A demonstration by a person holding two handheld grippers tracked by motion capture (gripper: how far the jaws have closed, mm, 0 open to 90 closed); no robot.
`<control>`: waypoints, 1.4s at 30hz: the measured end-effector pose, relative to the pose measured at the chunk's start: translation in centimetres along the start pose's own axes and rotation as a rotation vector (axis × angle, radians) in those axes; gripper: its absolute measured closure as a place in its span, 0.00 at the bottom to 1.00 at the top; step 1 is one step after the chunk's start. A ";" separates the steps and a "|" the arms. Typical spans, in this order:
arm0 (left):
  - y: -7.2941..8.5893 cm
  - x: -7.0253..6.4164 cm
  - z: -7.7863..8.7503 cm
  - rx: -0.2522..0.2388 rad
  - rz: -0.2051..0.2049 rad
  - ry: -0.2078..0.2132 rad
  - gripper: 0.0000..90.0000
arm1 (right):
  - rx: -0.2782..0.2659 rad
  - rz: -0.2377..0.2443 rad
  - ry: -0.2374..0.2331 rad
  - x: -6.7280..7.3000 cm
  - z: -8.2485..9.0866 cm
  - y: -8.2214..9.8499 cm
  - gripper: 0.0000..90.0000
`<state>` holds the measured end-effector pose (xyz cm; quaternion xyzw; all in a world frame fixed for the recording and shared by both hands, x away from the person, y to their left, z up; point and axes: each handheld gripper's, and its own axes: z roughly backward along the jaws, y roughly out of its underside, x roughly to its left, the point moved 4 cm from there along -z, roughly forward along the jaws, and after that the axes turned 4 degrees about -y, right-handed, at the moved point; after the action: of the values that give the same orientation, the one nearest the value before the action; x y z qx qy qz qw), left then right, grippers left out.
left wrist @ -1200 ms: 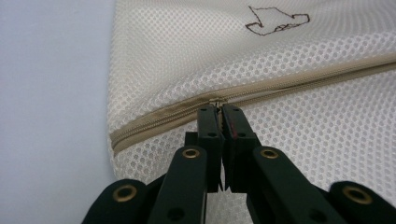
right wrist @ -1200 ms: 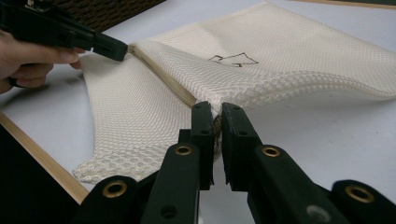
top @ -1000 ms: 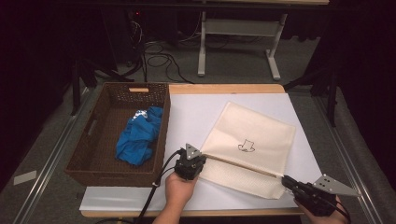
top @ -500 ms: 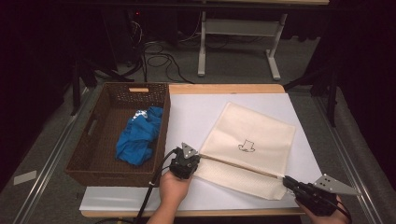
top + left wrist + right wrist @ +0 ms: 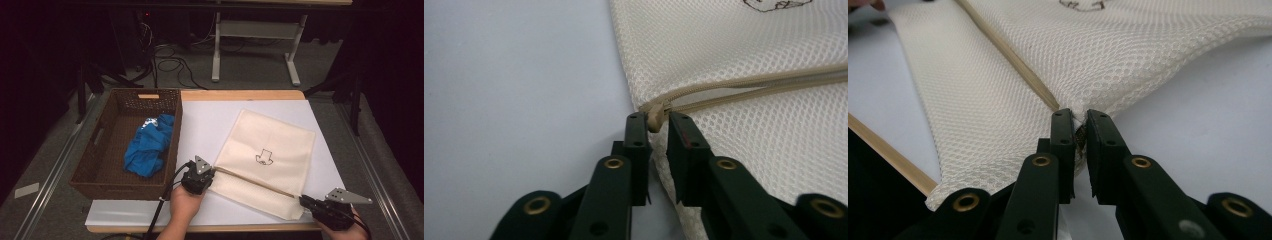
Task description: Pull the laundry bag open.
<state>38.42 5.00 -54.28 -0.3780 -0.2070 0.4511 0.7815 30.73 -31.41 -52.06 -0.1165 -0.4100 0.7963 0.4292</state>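
A cream mesh bag (image 5: 272, 137) with a small black drawing lies flat on the white table cover (image 5: 202, 122). Its tan zipper (image 5: 255, 182) runs along the near side between my two grippers. My left gripper (image 5: 214, 170) sits at the zipper's left end. In the left gripper view, the left gripper (image 5: 658, 120) has just been opening its jaws, and the zipper's end tab (image 5: 655, 119) sits loosely in the gap. My right gripper (image 5: 303, 200) is at the bag's near right corner. In the right gripper view, the right gripper (image 5: 1079, 117) is shut on the zipper pull (image 5: 1080, 136) and mesh there.
A dark wicker basket (image 5: 96, 142) stands at the table's left with a crumpled blue cloth (image 5: 147, 145) inside. The table's wooden front edge (image 5: 225, 227) runs just under both hands. Cables and a desk frame (image 5: 255, 45) lie on the floor beyond.
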 end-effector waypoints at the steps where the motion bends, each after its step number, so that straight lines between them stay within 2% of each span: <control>1: 0.1 0.1 0.1 0.000 0.001 -0.001 0.84 | 0.014 0.003 0.000 0.0 -0.1 0.1 0.92; 3: 0.2 0.1 0.1 -0.005 0.002 -0.001 0.79 | 0.034 0.003 0.004 0.0 -0.4 0.3 0.91; 5: 0.2 0.1 0.2 -0.008 0.006 -0.002 0.76 | 0.056 -0.017 0.007 0.0 -0.6 0.5 0.89; 7: 0.1 0.1 0.3 -0.018 0.013 0.001 0.71 | 0.055 -0.019 0.007 0.1 -0.6 0.5 0.86; 13: -0.1 -0.1 0.7 -0.048 0.022 -0.009 0.65 | -0.008 -0.008 0.017 0.3 0.1 -0.1 0.77; 18: -0.2 0.2 1.3 -0.054 0.023 -0.018 0.60 | -0.092 -0.007 0.020 0.3 1.0 -0.7 0.69; 19: -0.2 0.1 1.6 -0.056 0.020 -0.013 0.59 | -0.103 -0.002 0.020 0.3 1.1 -0.8 0.68; 21: -0.6 0.1 2.5 -0.071 0.049 0.020 0.55 | -0.129 0.003 0.019 0.4 1.2 -1.1 0.61; 24: -0.5 -0.3 3.6 -0.093 0.028 0.026 0.52 | -0.150 0.025 0.026 0.4 1.0 -1.2 0.51; 25: -0.3 -0.6 4.0 -0.098 0.012 0.030 0.50 | -0.152 0.025 0.027 0.4 1.0 -1.2 0.46; 27: 0.0 -1.0 4.6 -0.115 0.004 0.040 0.47 | -0.162 0.030 0.040 0.4 0.6 -1.3 0.34; 29: -0.2 -1.4 5.2 -0.161 0.007 0.044 0.44 | -0.169 0.038 0.046 0.4 0.3 -1.5 0.25; 31: -0.6 -1.6 5.5 -0.178 -0.014 0.037 0.41 | -0.169 0.032 0.061 0.4 0.1 -1.7 0.17; 34: -0.6 -1.7 5.8 -0.178 -0.042 0.022 0.33 | -0.181 0.030 0.067 0.5 -0.1 -2.2 0.12; 37: -0.7 -1.6 6.1 -0.184 -0.038 0.031 0.27 | -0.167 0.045 0.087 0.5 -0.5 -2.5 0.05; 42: -0.9 -1.4 6.4 -0.193 -0.020 0.050 0.21 | -0.176 0.074 0.073 0.8 -0.9 -4.0 0.04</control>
<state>33.96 6.08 -49.49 -0.4603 -0.2338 0.4117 0.7509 33.11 -29.11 -49.52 -0.1978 -0.4579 0.7678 0.4021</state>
